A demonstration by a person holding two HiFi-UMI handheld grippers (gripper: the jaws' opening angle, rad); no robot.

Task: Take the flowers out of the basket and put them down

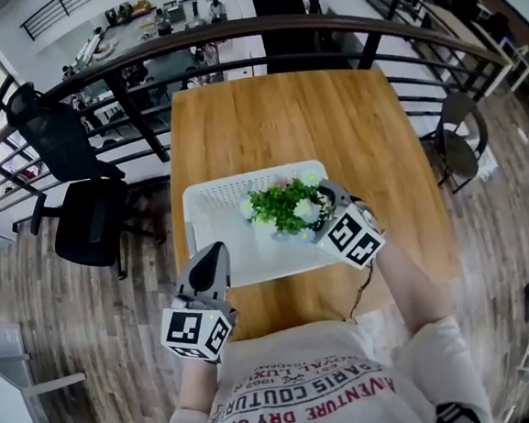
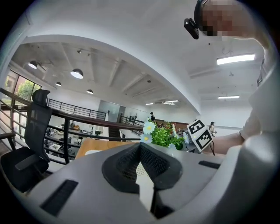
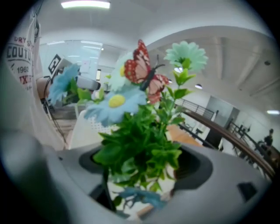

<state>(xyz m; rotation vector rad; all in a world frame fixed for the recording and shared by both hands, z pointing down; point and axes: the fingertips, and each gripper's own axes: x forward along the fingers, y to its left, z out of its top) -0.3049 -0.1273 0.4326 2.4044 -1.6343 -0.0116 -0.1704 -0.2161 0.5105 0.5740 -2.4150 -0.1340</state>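
Observation:
A bunch of artificial flowers (image 1: 287,206) with green leaves, pale blue daisies and a red butterfly (image 3: 142,70) hangs over the right part of the white perforated basket (image 1: 210,198). My right gripper (image 1: 326,199) is shut on the flowers' base, and the leaves (image 3: 140,131) fill the space between its jaws (image 3: 144,175). At the basket's front left corner, my left gripper (image 1: 216,251) is shut with nothing in it; its pads meet at the tip (image 2: 140,146). In the left gripper view the flowers (image 2: 162,135) rise beyond the jaws, beside the right gripper's marker cube (image 2: 200,134).
The basket rests on a wooden table (image 1: 284,121) whose bare top stretches away behind it. A black railing (image 1: 231,36) runs past the table's far end. A black office chair (image 1: 85,212) stands to the left, and a round-backed chair (image 1: 461,143) to the right.

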